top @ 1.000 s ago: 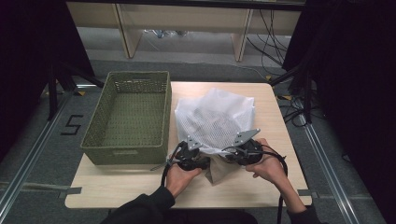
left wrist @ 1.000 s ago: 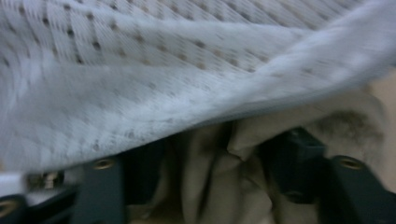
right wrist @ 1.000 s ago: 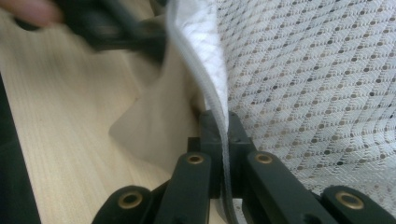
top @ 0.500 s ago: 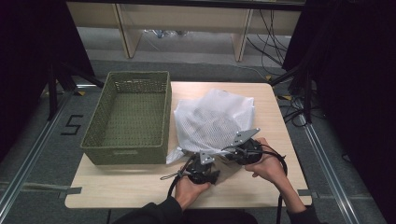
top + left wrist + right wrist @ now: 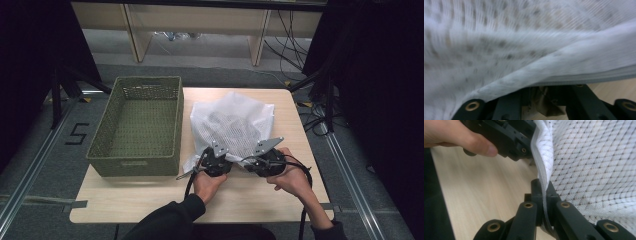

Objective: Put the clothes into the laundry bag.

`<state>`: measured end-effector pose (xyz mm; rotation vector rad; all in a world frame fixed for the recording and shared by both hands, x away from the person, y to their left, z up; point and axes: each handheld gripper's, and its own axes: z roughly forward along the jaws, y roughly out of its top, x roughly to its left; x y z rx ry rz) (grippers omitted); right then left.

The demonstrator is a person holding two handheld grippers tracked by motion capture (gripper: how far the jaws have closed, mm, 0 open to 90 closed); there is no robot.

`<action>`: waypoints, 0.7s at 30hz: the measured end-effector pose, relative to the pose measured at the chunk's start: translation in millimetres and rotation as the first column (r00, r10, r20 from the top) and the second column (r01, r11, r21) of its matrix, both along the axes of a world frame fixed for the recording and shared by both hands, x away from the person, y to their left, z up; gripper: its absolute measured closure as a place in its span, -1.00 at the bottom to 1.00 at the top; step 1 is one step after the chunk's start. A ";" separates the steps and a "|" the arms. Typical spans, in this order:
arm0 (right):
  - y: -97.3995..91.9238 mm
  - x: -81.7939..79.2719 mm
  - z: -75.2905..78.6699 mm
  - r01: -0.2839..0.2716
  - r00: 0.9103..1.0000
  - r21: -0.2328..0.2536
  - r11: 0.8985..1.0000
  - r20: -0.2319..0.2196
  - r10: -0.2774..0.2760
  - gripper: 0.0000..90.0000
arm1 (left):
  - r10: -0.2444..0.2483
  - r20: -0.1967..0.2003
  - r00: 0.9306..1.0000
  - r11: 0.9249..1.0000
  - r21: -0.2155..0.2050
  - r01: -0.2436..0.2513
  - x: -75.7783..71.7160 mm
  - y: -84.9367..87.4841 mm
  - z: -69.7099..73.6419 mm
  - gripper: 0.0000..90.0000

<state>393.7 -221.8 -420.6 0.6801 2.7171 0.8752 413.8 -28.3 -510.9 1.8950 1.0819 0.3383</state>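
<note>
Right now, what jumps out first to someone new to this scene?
The white mesh laundry bag, spread over the middle of the wooden table, with both grippers at its near edge. The right gripper is shut on the bag's zipper seam; the left gripper sits close beside it, mesh draped across its jaws. An empty green woven basket stands left of the bag.

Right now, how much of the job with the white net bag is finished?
Only the start, it seems. Done: the right gripper is clamped on the zipper edge of the white mesh bag. In hand: the left gripper sits at the bag's near edge beside it, its jaws just closing; whether they pinch the mesh, I cannot tell. Left: the bag lies on the table, and the green basket looks empty.
</note>
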 end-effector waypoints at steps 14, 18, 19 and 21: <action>6.3 5.9 -21.2 -0.011 0.999 -0.027 1.000 -0.038 0.010 1.00 | -0.094 0.012 0.996 0.992 0.086 0.092 -28.0 11.5 3.7 0.76; 4.5 5.7 -20.2 -0.013 0.999 -0.026 1.000 -0.035 0.012 1.00 | -0.050 0.046 0.998 0.999 0.014 0.049 -11.6 3.3 9.0 0.93; 3.1 6.2 -19.3 -0.011 0.999 -0.031 0.999 -0.045 0.009 1.00 | -0.052 0.049 0.997 0.998 0.020 0.051 -9.6 3.2 9.5 0.94; 1.9 7.4 -20.8 -0.012 0.999 -0.029 1.000 -0.043 0.011 1.00 | -0.048 0.041 0.998 0.999 -0.010 0.048 -7.9 -0.9 6.8 0.93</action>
